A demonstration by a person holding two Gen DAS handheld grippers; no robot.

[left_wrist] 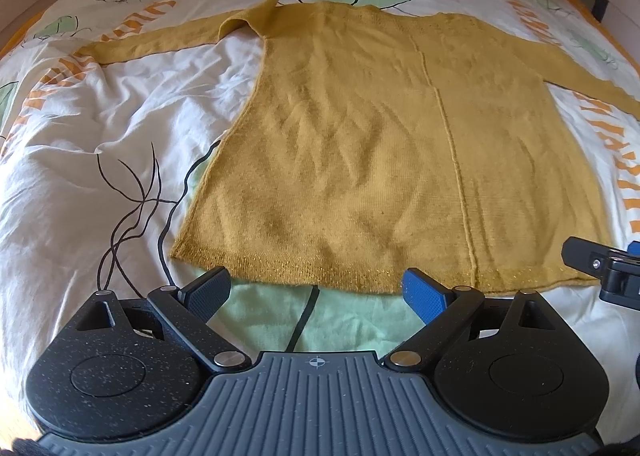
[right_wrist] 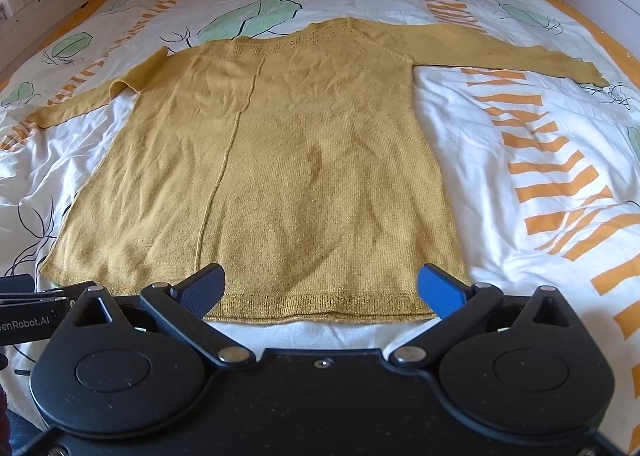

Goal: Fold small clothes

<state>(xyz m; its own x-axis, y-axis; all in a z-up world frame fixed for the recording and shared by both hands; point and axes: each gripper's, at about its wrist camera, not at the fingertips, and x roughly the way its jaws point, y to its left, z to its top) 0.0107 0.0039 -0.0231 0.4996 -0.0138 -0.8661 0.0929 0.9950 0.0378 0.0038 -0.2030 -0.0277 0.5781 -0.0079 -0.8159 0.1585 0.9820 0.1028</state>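
Mustard-yellow knitted sweater (left_wrist: pixel 392 143) lies flat, sleeves spread, on the white leaf-printed duvet (left_wrist: pixel 80 159) of the bed | our left claw (left_wrist: pixel 316 290) and right claw (right_wrist: pixel 322 290) gape wide, empty, at its hem | risk: pinching duvet along with the knit, dragging both.

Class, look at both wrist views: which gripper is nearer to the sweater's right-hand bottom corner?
Right. The right gripper hovers open at the hem of the mustard sweater, one of its fingers beside that corner. The left gripper sits open further along the hem, towards the opposite corner.
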